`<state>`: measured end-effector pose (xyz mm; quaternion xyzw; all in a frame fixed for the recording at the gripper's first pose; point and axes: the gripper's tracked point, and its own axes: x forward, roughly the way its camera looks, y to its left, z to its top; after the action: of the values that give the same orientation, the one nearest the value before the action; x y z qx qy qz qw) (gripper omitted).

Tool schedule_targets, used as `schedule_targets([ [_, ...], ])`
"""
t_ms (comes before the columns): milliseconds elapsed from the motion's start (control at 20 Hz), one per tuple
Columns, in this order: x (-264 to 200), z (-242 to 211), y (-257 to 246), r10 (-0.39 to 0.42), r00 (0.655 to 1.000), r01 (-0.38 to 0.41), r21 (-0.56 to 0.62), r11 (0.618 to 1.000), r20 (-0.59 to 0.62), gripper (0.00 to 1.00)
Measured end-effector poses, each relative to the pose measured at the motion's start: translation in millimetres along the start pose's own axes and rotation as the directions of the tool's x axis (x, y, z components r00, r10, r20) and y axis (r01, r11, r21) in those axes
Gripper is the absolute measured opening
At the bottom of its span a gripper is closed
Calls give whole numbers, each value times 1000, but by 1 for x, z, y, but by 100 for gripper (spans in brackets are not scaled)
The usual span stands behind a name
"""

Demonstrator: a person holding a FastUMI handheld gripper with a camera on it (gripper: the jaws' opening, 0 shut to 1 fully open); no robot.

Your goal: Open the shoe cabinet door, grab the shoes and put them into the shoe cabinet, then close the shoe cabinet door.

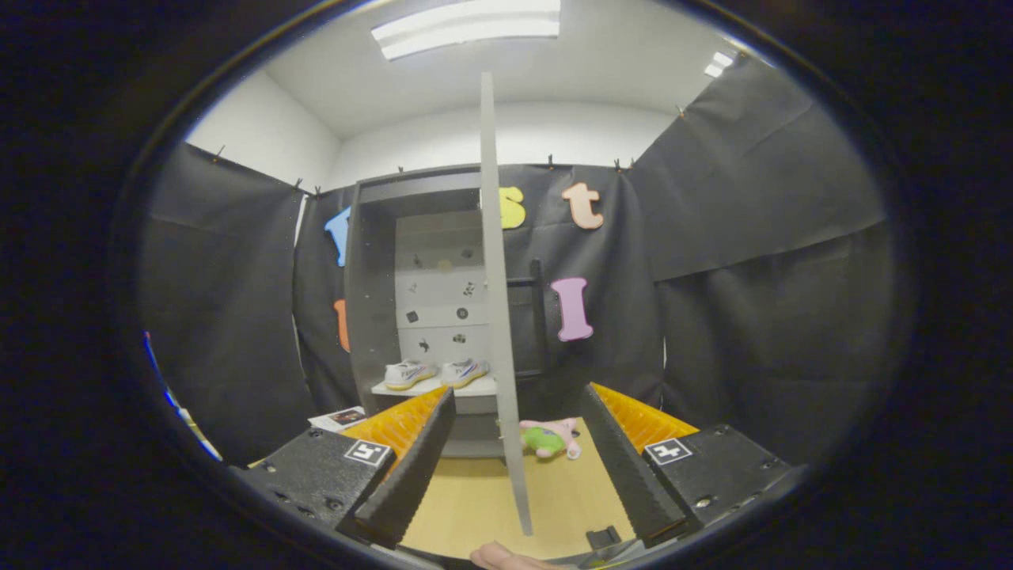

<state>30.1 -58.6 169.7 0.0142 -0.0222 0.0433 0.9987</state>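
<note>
My camera sat on my gripper (518,467) and looked forward along its two spread fingers (411,467). It was low and very near the open cabinet door's (498,317) edge. It faced the shoe cabinet (372,285) farther back.

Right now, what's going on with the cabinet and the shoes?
The shoe cabinet door stands swung open, seen edge-on, and its edge runs down between the fingers of the hand-held gripper, which are spread wide and pressing on nothing. The pair of white shoes already sits on a shelf inside the shoe cabinet. A soft toy lies on the floor beyond the door. The door is not yet closed.
</note>
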Motion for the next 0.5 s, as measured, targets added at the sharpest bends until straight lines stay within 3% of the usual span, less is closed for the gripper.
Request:
schedule_targets([
  [150, 17, 4, -56, -140, 989, 142, -41, 989, 44, 100],
  [300, 40, -10, -97, -235, 972, 235, -8, 972, -3, 100],
  [500, 85, -52, -127, -270, 956, 270, -17, 963, -112, 100],
])
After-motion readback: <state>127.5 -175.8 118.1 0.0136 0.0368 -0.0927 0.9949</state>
